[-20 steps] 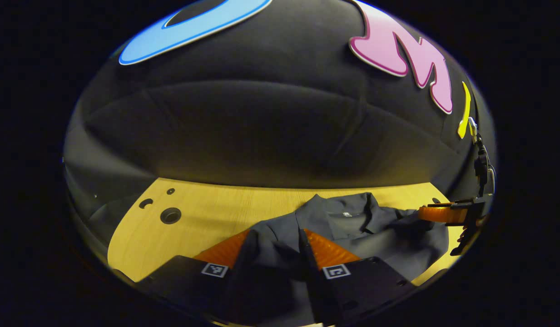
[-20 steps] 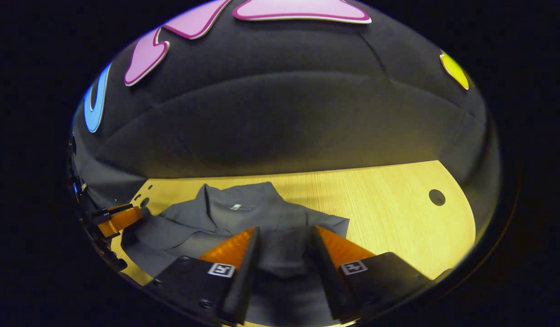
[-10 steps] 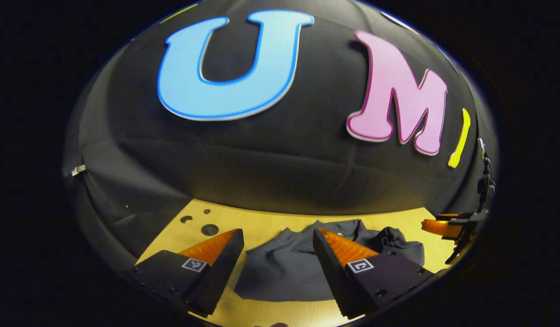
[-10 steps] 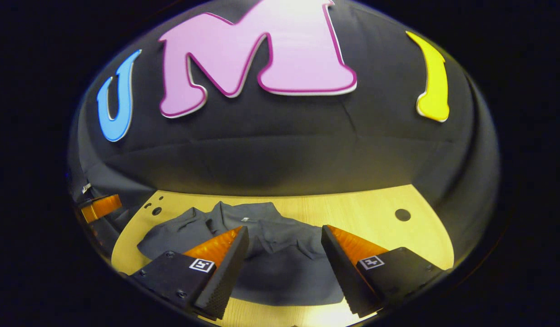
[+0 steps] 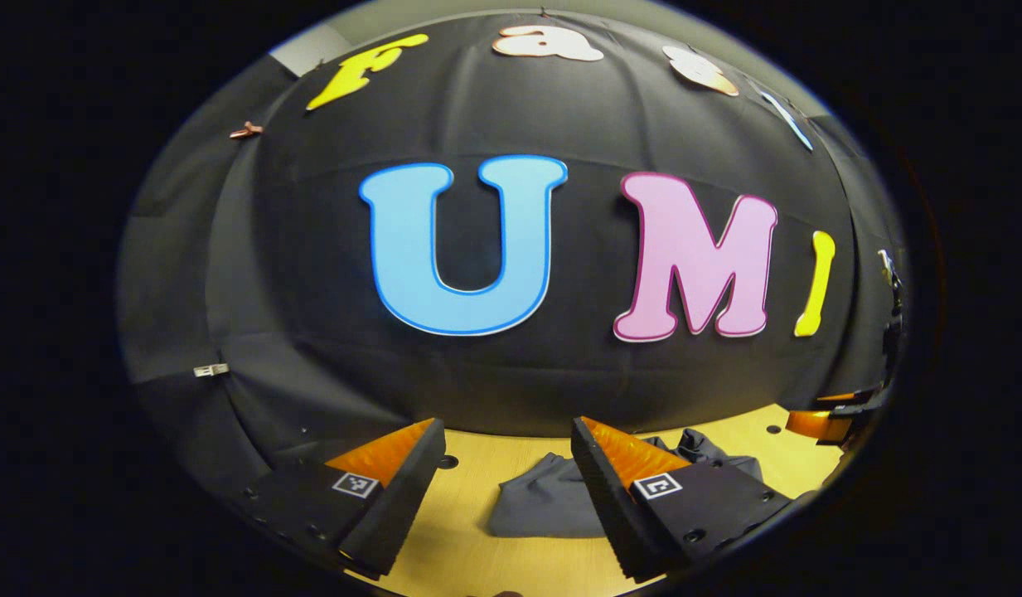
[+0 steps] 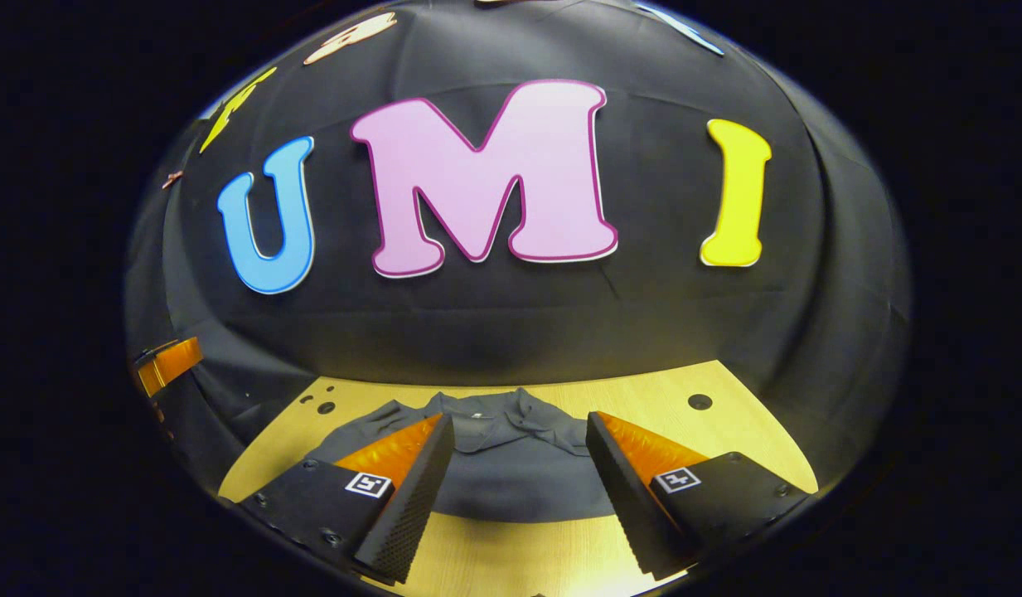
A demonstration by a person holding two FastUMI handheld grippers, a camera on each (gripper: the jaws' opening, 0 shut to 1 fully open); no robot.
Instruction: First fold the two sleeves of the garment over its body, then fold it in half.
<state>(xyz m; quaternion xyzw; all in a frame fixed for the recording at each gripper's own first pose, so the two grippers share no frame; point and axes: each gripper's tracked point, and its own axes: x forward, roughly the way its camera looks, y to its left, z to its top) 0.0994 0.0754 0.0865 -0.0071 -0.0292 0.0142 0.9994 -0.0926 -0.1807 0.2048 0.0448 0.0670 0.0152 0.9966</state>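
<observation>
A dark grey collared garment (image 6: pixel 511 473) lies folded on the light wooden table (image 6: pixel 726 431), its collar toward the back wall. In the left gripper view the same garment (image 5: pixel 544 502) shows as a compact bundle between and beyond the fingers. My left gripper (image 5: pixel 502 448) is open and raised above the table, holding nothing. My right gripper (image 6: pixel 515 435) is open too, lifted above the garment's near edge, with nothing between its fingers. The right gripper (image 5: pixel 817 423) also appears at the far right of the left gripper view, and the left gripper (image 6: pixel 167 365) at the far left of the right gripper view.
The black cloth wall stands close behind the table's far edge. A round hole (image 6: pixel 699 402) sits in the tabletop at the back right, and small holes (image 6: pixel 324 406) at the back left. Bare wood (image 5: pixel 461 547) lies in front of the garment.
Both grippers were shut on the garment's fabric one second ago; they let go, opened, and rose and pulled back, tilting upward toward the wall. The garment stays folded on the table.
</observation>
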